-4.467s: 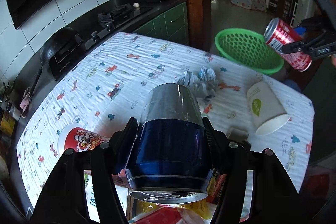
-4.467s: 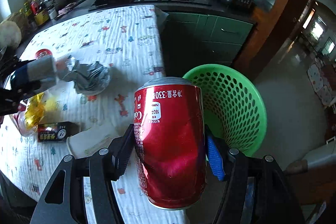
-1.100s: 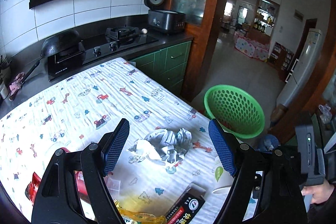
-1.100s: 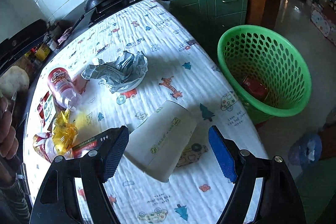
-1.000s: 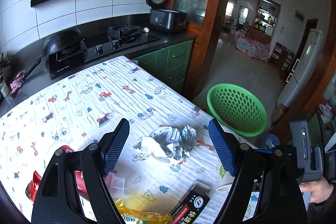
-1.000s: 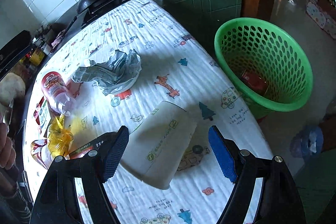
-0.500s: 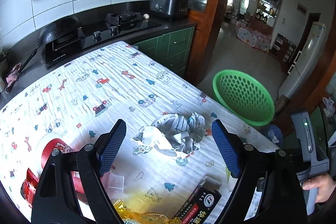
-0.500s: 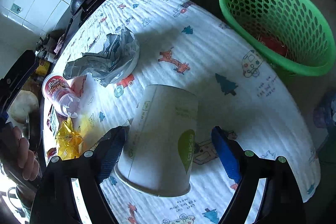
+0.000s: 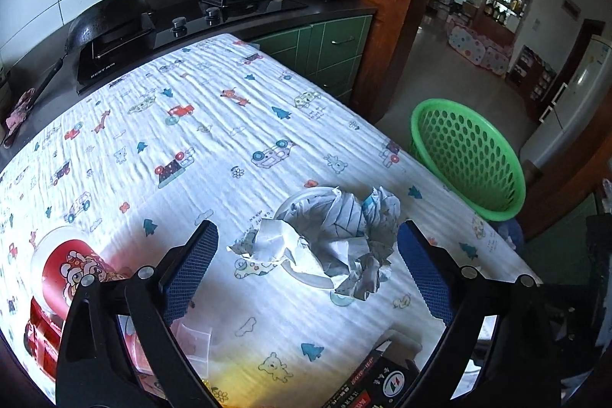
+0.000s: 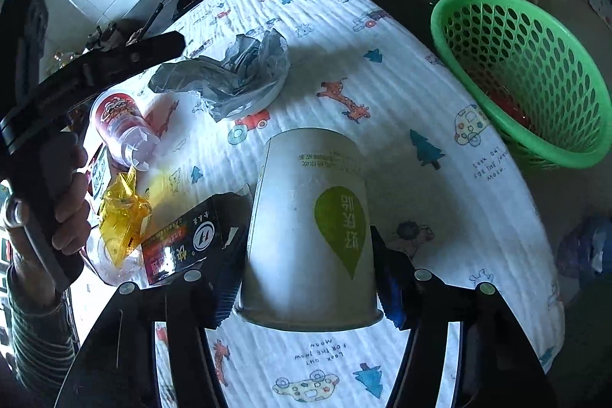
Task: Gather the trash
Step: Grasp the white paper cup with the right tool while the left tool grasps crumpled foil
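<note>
My right gripper (image 10: pixel 308 278) has its fingers around a white paper cup with a green leaf mark (image 10: pixel 311 228) that lies on its side on the table; the pads are at the cup's sides. My left gripper (image 9: pixel 306 274) is open and empty, just short of a crumpled white paper wad on a plate (image 9: pixel 332 236), which also shows in the right wrist view (image 10: pixel 233 79). A green mesh basket (image 9: pixel 466 155) stands on the floor past the table's far right corner (image 10: pixel 528 71), with something red inside.
A red-printed plastic cup (image 9: pixel 72 274) lies at the left (image 10: pixel 122 129). A black carton (image 10: pixel 183 243), a yellow wrapper (image 10: pixel 122 213) and red packets (image 9: pixel 38 335) lie near the front edge. Stove, wok and counter stand behind the table.
Both cans held earlier have left the grippers. My right gripper has come down around the white cup. My left gripper has moved closer to the paper wad.
</note>
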`<act>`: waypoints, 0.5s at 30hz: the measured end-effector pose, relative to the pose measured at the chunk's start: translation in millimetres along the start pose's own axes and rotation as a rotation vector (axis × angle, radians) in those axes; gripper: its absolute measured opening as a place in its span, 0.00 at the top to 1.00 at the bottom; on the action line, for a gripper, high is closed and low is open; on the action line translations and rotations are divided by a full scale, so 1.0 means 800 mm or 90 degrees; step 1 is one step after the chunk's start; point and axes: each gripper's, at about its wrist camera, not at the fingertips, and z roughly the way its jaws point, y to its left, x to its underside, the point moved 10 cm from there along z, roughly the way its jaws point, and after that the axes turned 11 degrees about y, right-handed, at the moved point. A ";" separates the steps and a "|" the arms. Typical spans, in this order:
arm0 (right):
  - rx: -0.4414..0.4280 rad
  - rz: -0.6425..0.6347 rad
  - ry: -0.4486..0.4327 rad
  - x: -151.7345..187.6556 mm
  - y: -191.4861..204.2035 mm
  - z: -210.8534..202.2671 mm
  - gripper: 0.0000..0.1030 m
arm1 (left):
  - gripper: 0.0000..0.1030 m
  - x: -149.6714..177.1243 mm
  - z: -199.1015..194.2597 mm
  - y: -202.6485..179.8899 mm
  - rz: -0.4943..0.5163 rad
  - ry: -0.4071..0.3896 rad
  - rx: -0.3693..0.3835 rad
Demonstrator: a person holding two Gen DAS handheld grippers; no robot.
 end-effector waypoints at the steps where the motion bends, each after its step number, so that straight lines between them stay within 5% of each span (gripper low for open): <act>1: 0.006 -0.007 -0.005 0.001 0.000 -0.003 0.44 | 0.09 0.002 0.006 0.000 -0.001 0.011 0.003; 10: 0.019 -0.023 -0.019 0.004 -0.013 -0.018 0.44 | 0.11 0.008 0.037 -0.009 0.003 0.046 0.009; 15: 0.018 -0.018 -0.019 0.004 -0.022 -0.020 0.43 | 0.31 0.007 0.042 -0.019 0.027 0.051 -0.009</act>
